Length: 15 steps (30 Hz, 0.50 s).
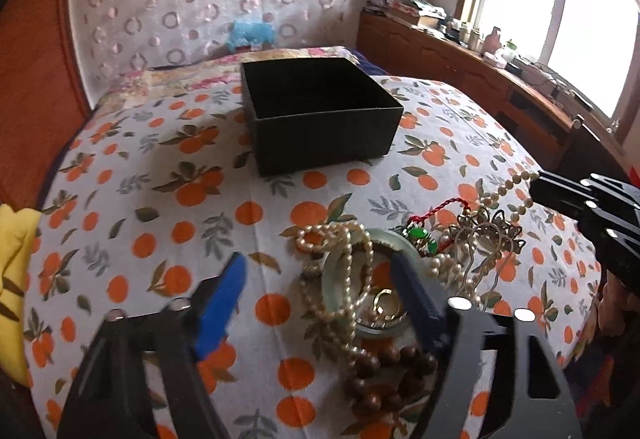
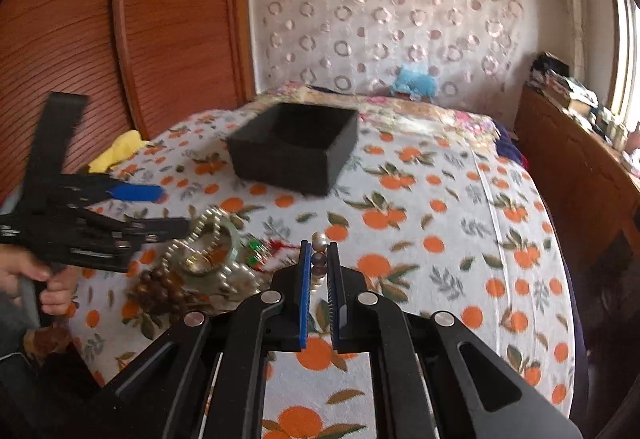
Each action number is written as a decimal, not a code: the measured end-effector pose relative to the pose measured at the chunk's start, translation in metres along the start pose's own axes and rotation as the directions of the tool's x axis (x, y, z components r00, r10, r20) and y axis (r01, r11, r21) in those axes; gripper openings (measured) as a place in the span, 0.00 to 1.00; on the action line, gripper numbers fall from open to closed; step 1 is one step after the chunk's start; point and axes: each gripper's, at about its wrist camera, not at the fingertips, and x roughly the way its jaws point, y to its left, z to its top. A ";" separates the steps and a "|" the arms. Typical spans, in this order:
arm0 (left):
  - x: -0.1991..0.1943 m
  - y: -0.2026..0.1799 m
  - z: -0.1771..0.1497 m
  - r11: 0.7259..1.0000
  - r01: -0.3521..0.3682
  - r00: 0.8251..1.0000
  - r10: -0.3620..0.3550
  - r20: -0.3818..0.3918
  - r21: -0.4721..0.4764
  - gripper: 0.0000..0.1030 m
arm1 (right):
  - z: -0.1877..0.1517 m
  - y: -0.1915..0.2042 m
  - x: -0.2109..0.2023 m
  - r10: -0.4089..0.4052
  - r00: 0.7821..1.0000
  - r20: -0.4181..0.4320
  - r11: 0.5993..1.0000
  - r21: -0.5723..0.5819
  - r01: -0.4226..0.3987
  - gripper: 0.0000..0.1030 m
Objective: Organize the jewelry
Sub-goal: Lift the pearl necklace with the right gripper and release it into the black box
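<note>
Now | right gripper (image 2: pixel 319 259) clamped on white pearl strand (image 2: pixel 319 239) | left gripper (image 1: pixel 320 271) apart, straddling pale-green jade bangle (image 1: pixel 340 271) | open black square box (image 2: pixel 296 147) ahead, beyond both

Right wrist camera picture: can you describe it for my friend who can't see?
The right gripper pinches a strand of pearls above an orange-print bedspread. Left lies a jewelry pile; beyond, an open black box.

Orange-print bed (image 1: pixel 160 239): black box (image 1: pixel 320 115), jewelry pile (image 1: pixel 384 279)
</note>
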 end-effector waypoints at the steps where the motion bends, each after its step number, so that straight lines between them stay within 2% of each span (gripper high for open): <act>1: 0.003 -0.001 0.002 1.000 0.013 1.000 -0.013 -0.007 -0.001 0.59 | 0.003 0.002 -0.002 0.007 1.000 0.008 1.000 -0.007 -0.006 0.08; 5: 0.018 0.001 0.007 0.998 0.054 0.998 -0.055 -0.041 -0.017 0.38 | 0.018 0.007 -0.012 0.042 0.998 0.049 0.999 -0.027 -0.041 0.08; 10: 0.026 0.000 0.010 0.997 0.077 0.996 -0.078 -0.049 -0.019 0.34 | 0.032 0.011 -0.026 0.049 0.995 0.090 0.998 -0.053 -0.045 0.08; 12: 0.027 -0.001 0.011 0.997 0.081 0.995 -0.081 -0.052 -0.015 0.24 | 0.038 0.011 -0.030 0.048 0.994 0.099 0.997 -0.060 -0.042 0.08; 15: 0.028 0.000 0.012 0.995 0.100 0.993 -0.101 -0.055 -0.021 0.18 | 0.044 0.010 -0.035 0.034 0.993 0.117 0.998 -0.062 -0.027 0.08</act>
